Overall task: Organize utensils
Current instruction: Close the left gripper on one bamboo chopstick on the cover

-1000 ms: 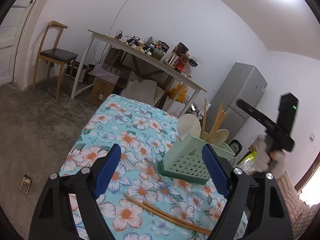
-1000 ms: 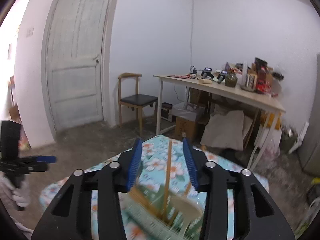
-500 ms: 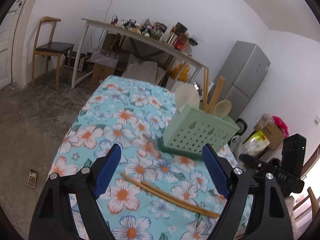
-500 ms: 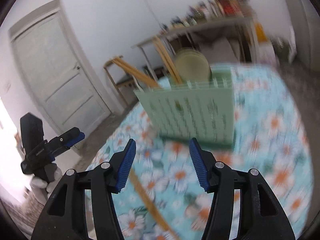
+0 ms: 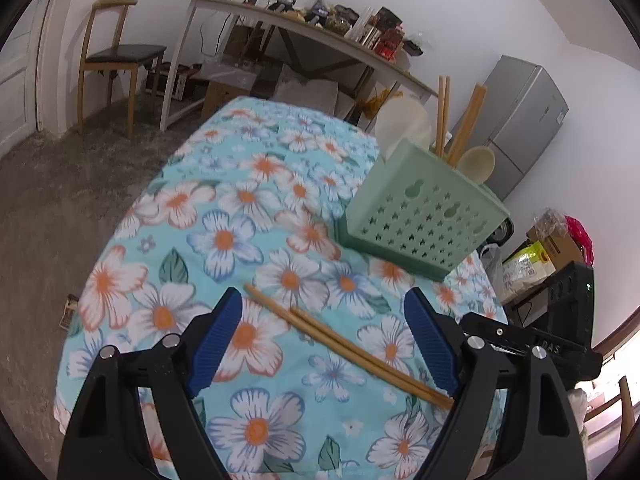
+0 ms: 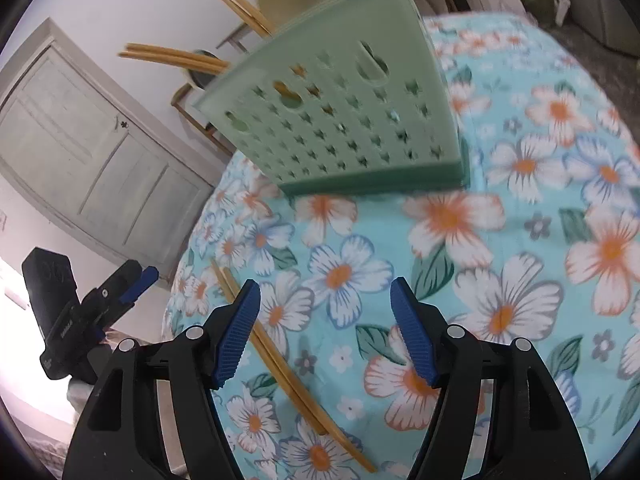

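Note:
A pale green perforated utensil holder (image 5: 420, 216) (image 6: 340, 120) stands on the floral tablecloth (image 5: 240, 208) (image 6: 500, 240), with wooden chopsticks and cream spoons sticking out of its top. A pair of wooden chopsticks (image 5: 344, 344) (image 6: 280, 364) lies flat on the cloth. My left gripper (image 5: 326, 344) hovers open over the chopsticks, which lie between its fingers without touching them. My right gripper (image 6: 324, 328) is empty, its jaws opening; the chopsticks run under its left finger (image 6: 236, 328). Each gripper shows at the edge of the other's view.
A long desk (image 5: 304, 36) loaded with bottles and clutter stands behind, with a wooden chair (image 5: 116, 56) to its left and a grey fridge (image 5: 524, 120) to its right. A white door (image 6: 80, 152) is beyond the table. Bags and boxes (image 5: 548, 248) sit on the floor at right.
My right gripper let go of a chopstick over the holder, rolled, dropped toward the cloth and widened. My left gripper sank and tilted down over the lying chopsticks.

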Demonstrator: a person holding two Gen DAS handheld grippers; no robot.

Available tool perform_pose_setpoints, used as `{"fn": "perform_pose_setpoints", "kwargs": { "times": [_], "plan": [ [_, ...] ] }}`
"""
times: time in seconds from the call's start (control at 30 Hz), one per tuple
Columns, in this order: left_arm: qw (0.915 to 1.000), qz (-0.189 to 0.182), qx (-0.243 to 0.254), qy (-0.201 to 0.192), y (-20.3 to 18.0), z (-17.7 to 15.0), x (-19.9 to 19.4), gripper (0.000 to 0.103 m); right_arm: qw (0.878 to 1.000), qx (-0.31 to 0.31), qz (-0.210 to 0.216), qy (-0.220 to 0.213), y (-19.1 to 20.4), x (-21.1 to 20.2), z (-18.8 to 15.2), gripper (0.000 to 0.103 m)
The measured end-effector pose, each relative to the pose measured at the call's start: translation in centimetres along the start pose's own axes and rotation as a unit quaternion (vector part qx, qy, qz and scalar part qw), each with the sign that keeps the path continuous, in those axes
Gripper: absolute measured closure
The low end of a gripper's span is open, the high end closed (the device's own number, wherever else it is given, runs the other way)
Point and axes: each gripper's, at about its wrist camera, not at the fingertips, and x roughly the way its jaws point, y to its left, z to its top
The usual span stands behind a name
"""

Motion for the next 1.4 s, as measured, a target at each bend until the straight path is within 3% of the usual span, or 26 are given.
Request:
{"fn": "perform_pose_setpoints", "kwargs": {
  "times": [0.27,0.6,0.73,0.87,1.13,1.23,1.4],
  "plan": [
    [0.9990,-0.020,-0.020,0.034,0.2,-1.2,1.2,0.022,0.998,0.054,0.018,0.028,-2.6,1.6,-0.8,0.038],
    [0.9919,-0.073,-0.078,0.068,0.8,-2.5,2.2,0.037,0.997,0.060,0.028,0.029,-3.1,0.6,-0.8,0.038],
    [0.9826,-0.107,-0.123,0.088,1.2,-3.1,3.1,0.050,0.998,0.057,0.028,0.029,-3.2,0.3,-0.8,0.038],
    [0.9667,-0.143,-0.183,0.109,2.2,-3.7,4.4,0.064,0.997,0.058,0.028,0.029,-3.1,0.4,-0.9,0.038],
    [0.9383,-0.170,-0.269,0.135,3.7,-5.0,7.3,0.085,0.997,0.059,0.029,0.027,-3.0,0.4,-0.9,0.038],
    [0.9341,-0.170,-0.283,0.136,4.0,-5.1,7.8,0.091,0.997,0.059,0.030,0.027,-3.0,0.4,-0.9,0.038],
    [0.9292,-0.174,-0.297,0.135,4.1,-5.1,8.1,0.092,0.997,0.059,0.029,0.027,-3.0,0.4,-0.9,0.038]
  ]
}}
